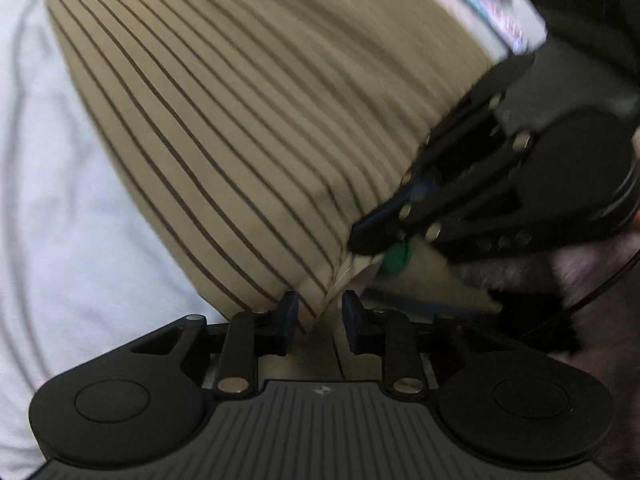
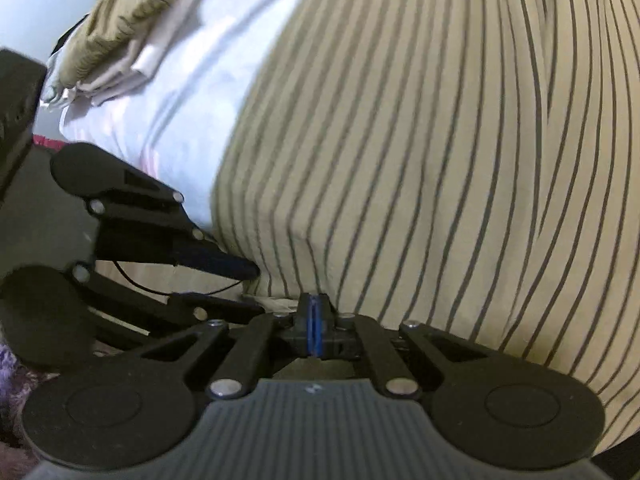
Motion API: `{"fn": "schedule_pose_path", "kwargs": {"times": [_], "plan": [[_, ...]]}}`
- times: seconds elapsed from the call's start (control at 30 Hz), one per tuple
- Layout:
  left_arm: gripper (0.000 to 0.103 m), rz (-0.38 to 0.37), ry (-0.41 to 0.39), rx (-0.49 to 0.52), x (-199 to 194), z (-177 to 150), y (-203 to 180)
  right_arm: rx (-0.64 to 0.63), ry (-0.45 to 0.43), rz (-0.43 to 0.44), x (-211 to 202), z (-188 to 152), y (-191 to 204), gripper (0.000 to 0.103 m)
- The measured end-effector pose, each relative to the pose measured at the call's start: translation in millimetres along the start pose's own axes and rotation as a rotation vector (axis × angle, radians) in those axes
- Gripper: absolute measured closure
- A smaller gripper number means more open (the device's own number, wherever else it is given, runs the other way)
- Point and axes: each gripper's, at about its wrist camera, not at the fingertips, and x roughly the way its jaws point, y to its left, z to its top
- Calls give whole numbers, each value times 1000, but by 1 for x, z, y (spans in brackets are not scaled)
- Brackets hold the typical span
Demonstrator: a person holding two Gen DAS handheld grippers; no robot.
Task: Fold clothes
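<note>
In the left wrist view, my left gripper (image 1: 319,322) sat at the bottom centre with its jaws part open, a corner of the striped garment (image 1: 248,128) lying between the pads; through the blur I could not say whether they pressed on it yet. The tan, dark-striped cloth filled the middle of the frame, spread over a white sheet (image 1: 60,200) at the left. My right gripper (image 1: 362,240) came in from the right edge, tips at the same hem, with a green tag (image 1: 396,258) just below them. In the right wrist view, my right gripper (image 2: 314,312) at lower centre was closed, blue pads together, apparently pinching the hem of the striped garment (image 2: 420,160), which covered most of the frame. The left gripper (image 2: 244,272) reached in from the left, its tip touching the cloth's edge. The garment looked light, soft and limp, so I judged it best taken at corners and hems. A pile of folded clothes (image 2: 116,36) lay in the upper left, well apart, obstructing nothing.
</note>
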Motion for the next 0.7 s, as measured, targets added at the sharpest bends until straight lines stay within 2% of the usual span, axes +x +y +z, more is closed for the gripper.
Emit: {"fn": "schedule_pose_path", "kwargs": {"times": [0.07,0.17,0.33,0.37,0.43,0.53,0.6,0.7], "plan": [[83,24,48,6,15,2,3,13,40,-25,11,-2,-5,101],[85,40,130,-11,31,3,10,45,108,-15,23,-5,-11,97],[85,20,155,-20,19,6,11,50,150,-4,17,-8,-11,94],[83,15,158,-23,16,6,11,43,151,7,11,-9,-10,88],[77,6,118,-41,-1,9,12,17,133,19,-5,-11,-6,74],[66,14,49,-66,-29,11,15,-19,90,2,-34,-11,-5,72],[64,40,0,-81,-46,11,18,-50,65,-38,-54,-11,-6,72],[64,71,-77,-146,-65,11,27,-125,35,-173,-86,-18,-20,68]]}}
